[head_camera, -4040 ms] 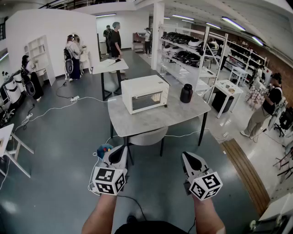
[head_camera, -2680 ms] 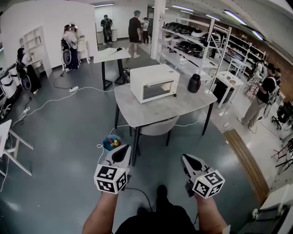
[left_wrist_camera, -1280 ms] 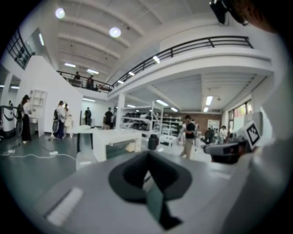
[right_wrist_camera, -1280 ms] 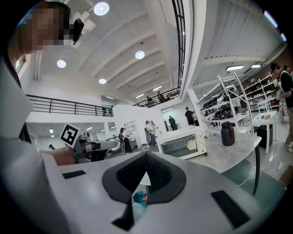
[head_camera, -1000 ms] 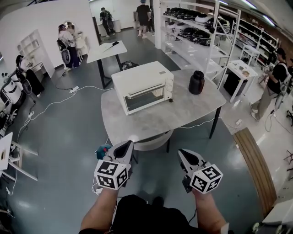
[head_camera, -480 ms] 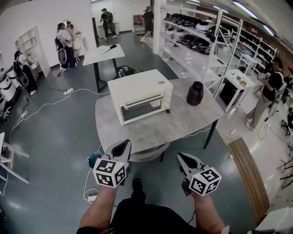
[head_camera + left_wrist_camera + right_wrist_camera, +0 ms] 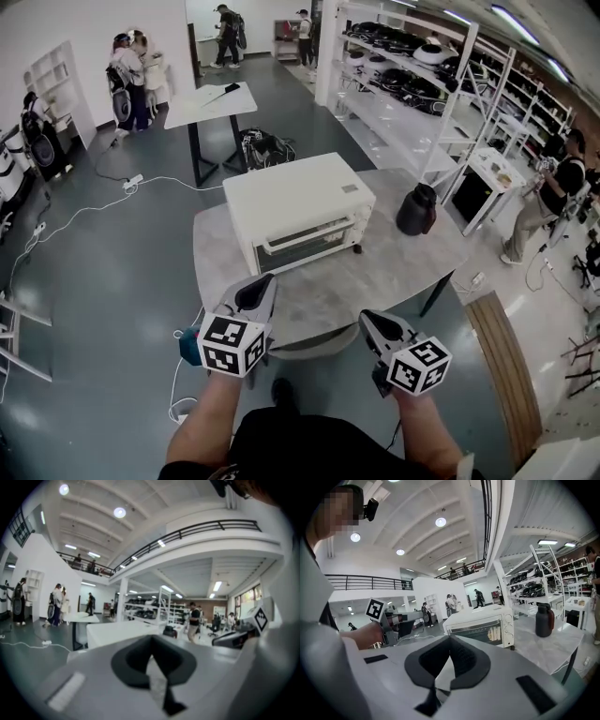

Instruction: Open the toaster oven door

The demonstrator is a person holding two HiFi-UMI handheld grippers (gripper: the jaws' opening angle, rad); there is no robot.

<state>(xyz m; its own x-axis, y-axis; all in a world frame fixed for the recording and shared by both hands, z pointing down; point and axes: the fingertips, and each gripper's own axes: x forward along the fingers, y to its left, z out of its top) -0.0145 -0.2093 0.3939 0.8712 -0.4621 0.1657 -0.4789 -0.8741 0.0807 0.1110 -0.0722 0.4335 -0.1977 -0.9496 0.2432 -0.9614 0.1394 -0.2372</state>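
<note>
Two hand-held grippers, one toaster oven (image 7: 298, 211), one dark jug (image 7: 416, 210) and one bench (image 7: 394, 281). Both the left hand-held gripper (image 7: 255, 289) and the right hand-held gripper (image 7: 371, 324) have their jaws pressed together with nothing between them, and both are near the bench's front edge. The toaster oven is white and stands upright on the bench at 12 o'clock from the grippers, its door closed and facing them. The dark jug stands at 3 o'clock of the oven, apart from it. Only the head view shows the oven's top and the whole bench. Only the right gripper view shows the door glass, the knobs beside it, and the left hand-held gripper at 9 o'clock. The left gripper view shows just the oven's white body, with the right hand-held gripper at 3 o'clock.
</note>
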